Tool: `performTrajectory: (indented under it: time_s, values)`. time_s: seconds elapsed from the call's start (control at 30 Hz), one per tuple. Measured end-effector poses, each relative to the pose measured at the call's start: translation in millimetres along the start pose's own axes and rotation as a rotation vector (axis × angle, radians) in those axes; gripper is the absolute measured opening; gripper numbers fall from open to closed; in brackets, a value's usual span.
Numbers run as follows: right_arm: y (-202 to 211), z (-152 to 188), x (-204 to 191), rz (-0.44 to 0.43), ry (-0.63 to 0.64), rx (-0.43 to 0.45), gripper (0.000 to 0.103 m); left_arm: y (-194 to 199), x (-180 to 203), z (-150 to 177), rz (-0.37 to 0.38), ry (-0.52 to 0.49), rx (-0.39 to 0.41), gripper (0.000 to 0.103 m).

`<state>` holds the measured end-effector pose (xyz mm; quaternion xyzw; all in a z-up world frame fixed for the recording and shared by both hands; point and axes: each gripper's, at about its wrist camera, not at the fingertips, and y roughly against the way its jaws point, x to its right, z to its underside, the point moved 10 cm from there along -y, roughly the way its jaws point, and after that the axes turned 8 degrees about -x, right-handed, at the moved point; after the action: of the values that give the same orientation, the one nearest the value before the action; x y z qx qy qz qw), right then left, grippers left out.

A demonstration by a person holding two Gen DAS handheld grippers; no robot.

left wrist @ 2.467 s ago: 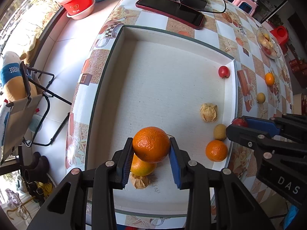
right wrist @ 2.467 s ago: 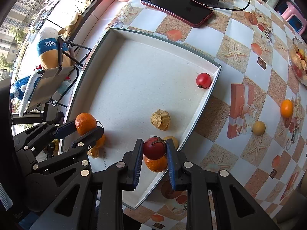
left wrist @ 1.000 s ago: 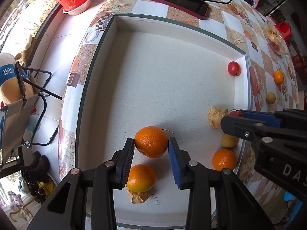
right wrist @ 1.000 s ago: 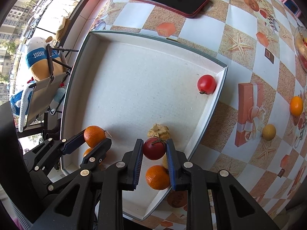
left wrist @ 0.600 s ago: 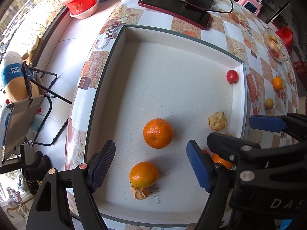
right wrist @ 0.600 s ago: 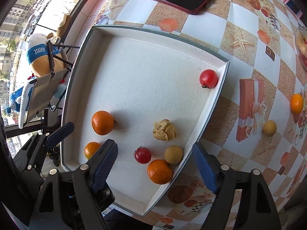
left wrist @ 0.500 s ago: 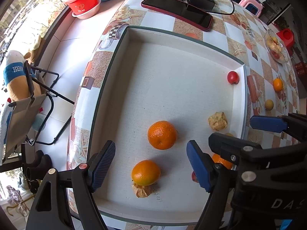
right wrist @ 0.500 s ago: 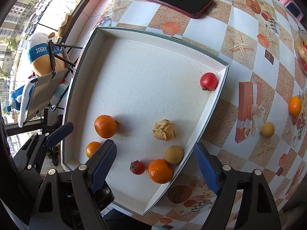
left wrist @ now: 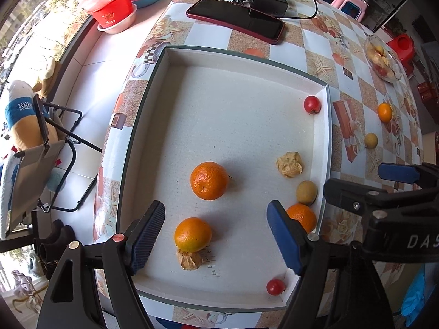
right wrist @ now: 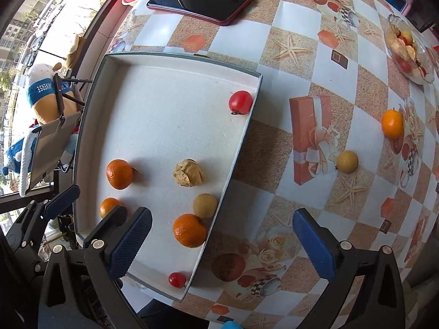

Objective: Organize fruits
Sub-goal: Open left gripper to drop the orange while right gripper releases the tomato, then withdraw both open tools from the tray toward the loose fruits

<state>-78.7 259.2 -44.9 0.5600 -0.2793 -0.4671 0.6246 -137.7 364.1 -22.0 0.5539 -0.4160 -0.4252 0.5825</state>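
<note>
Released since earlier, orange (left wrist: 209,180) and small tomato (right wrist: 177,279) lie in tray (left wrist: 175,54); left claw (left wrist: 216,235) and right claw (right wrist: 222,244) gape empty, the right just widening.

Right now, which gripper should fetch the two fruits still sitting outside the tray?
Right, probably. The right gripper hangs open over the tray's right wall, nearest the yellow fruit and small orange on the tablecloth. The left gripper, also open, sits over the tray's oranges, farther away.

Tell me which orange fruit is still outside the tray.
The small orange on the checkered tablecloth, beyond the yellow fruit. The other three oranges lie inside the white tray.
</note>
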Motion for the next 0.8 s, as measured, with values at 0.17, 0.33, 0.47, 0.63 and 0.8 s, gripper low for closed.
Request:
performTrajectory:
  time_s: [0.17,0.33,0.47,0.63,0.8]
  values:
    - [1.2,11.3,42.6,-0.007,-0.096,-0.001,0.103,4.0,21.1,-4.5,-0.017,-0.062,0.003,0.08]
    - [1.8,24.5,83.7,-0.023,-0.182,0.003,0.103,5.6,48.1,-9.4,-0.037,-0.131,0.0,0.08]
    - [-0.6,35.0,114.0,-0.037,-0.245,0.004,0.103,4.7,72.7,-11.9,-0.05,-0.189,-0.007,0.08]
    - [-11.3,57.3,154.7,-0.024,-0.31,-0.018,0.103,1.9,111.0,-9.3,-0.016,-0.271,-0.038,0.08]
    - [-35.2,94.7,202.9,0.036,-0.362,-0.072,0.103,3.0,151.7,-9.1,0.009,-0.349,-0.056,0.08]
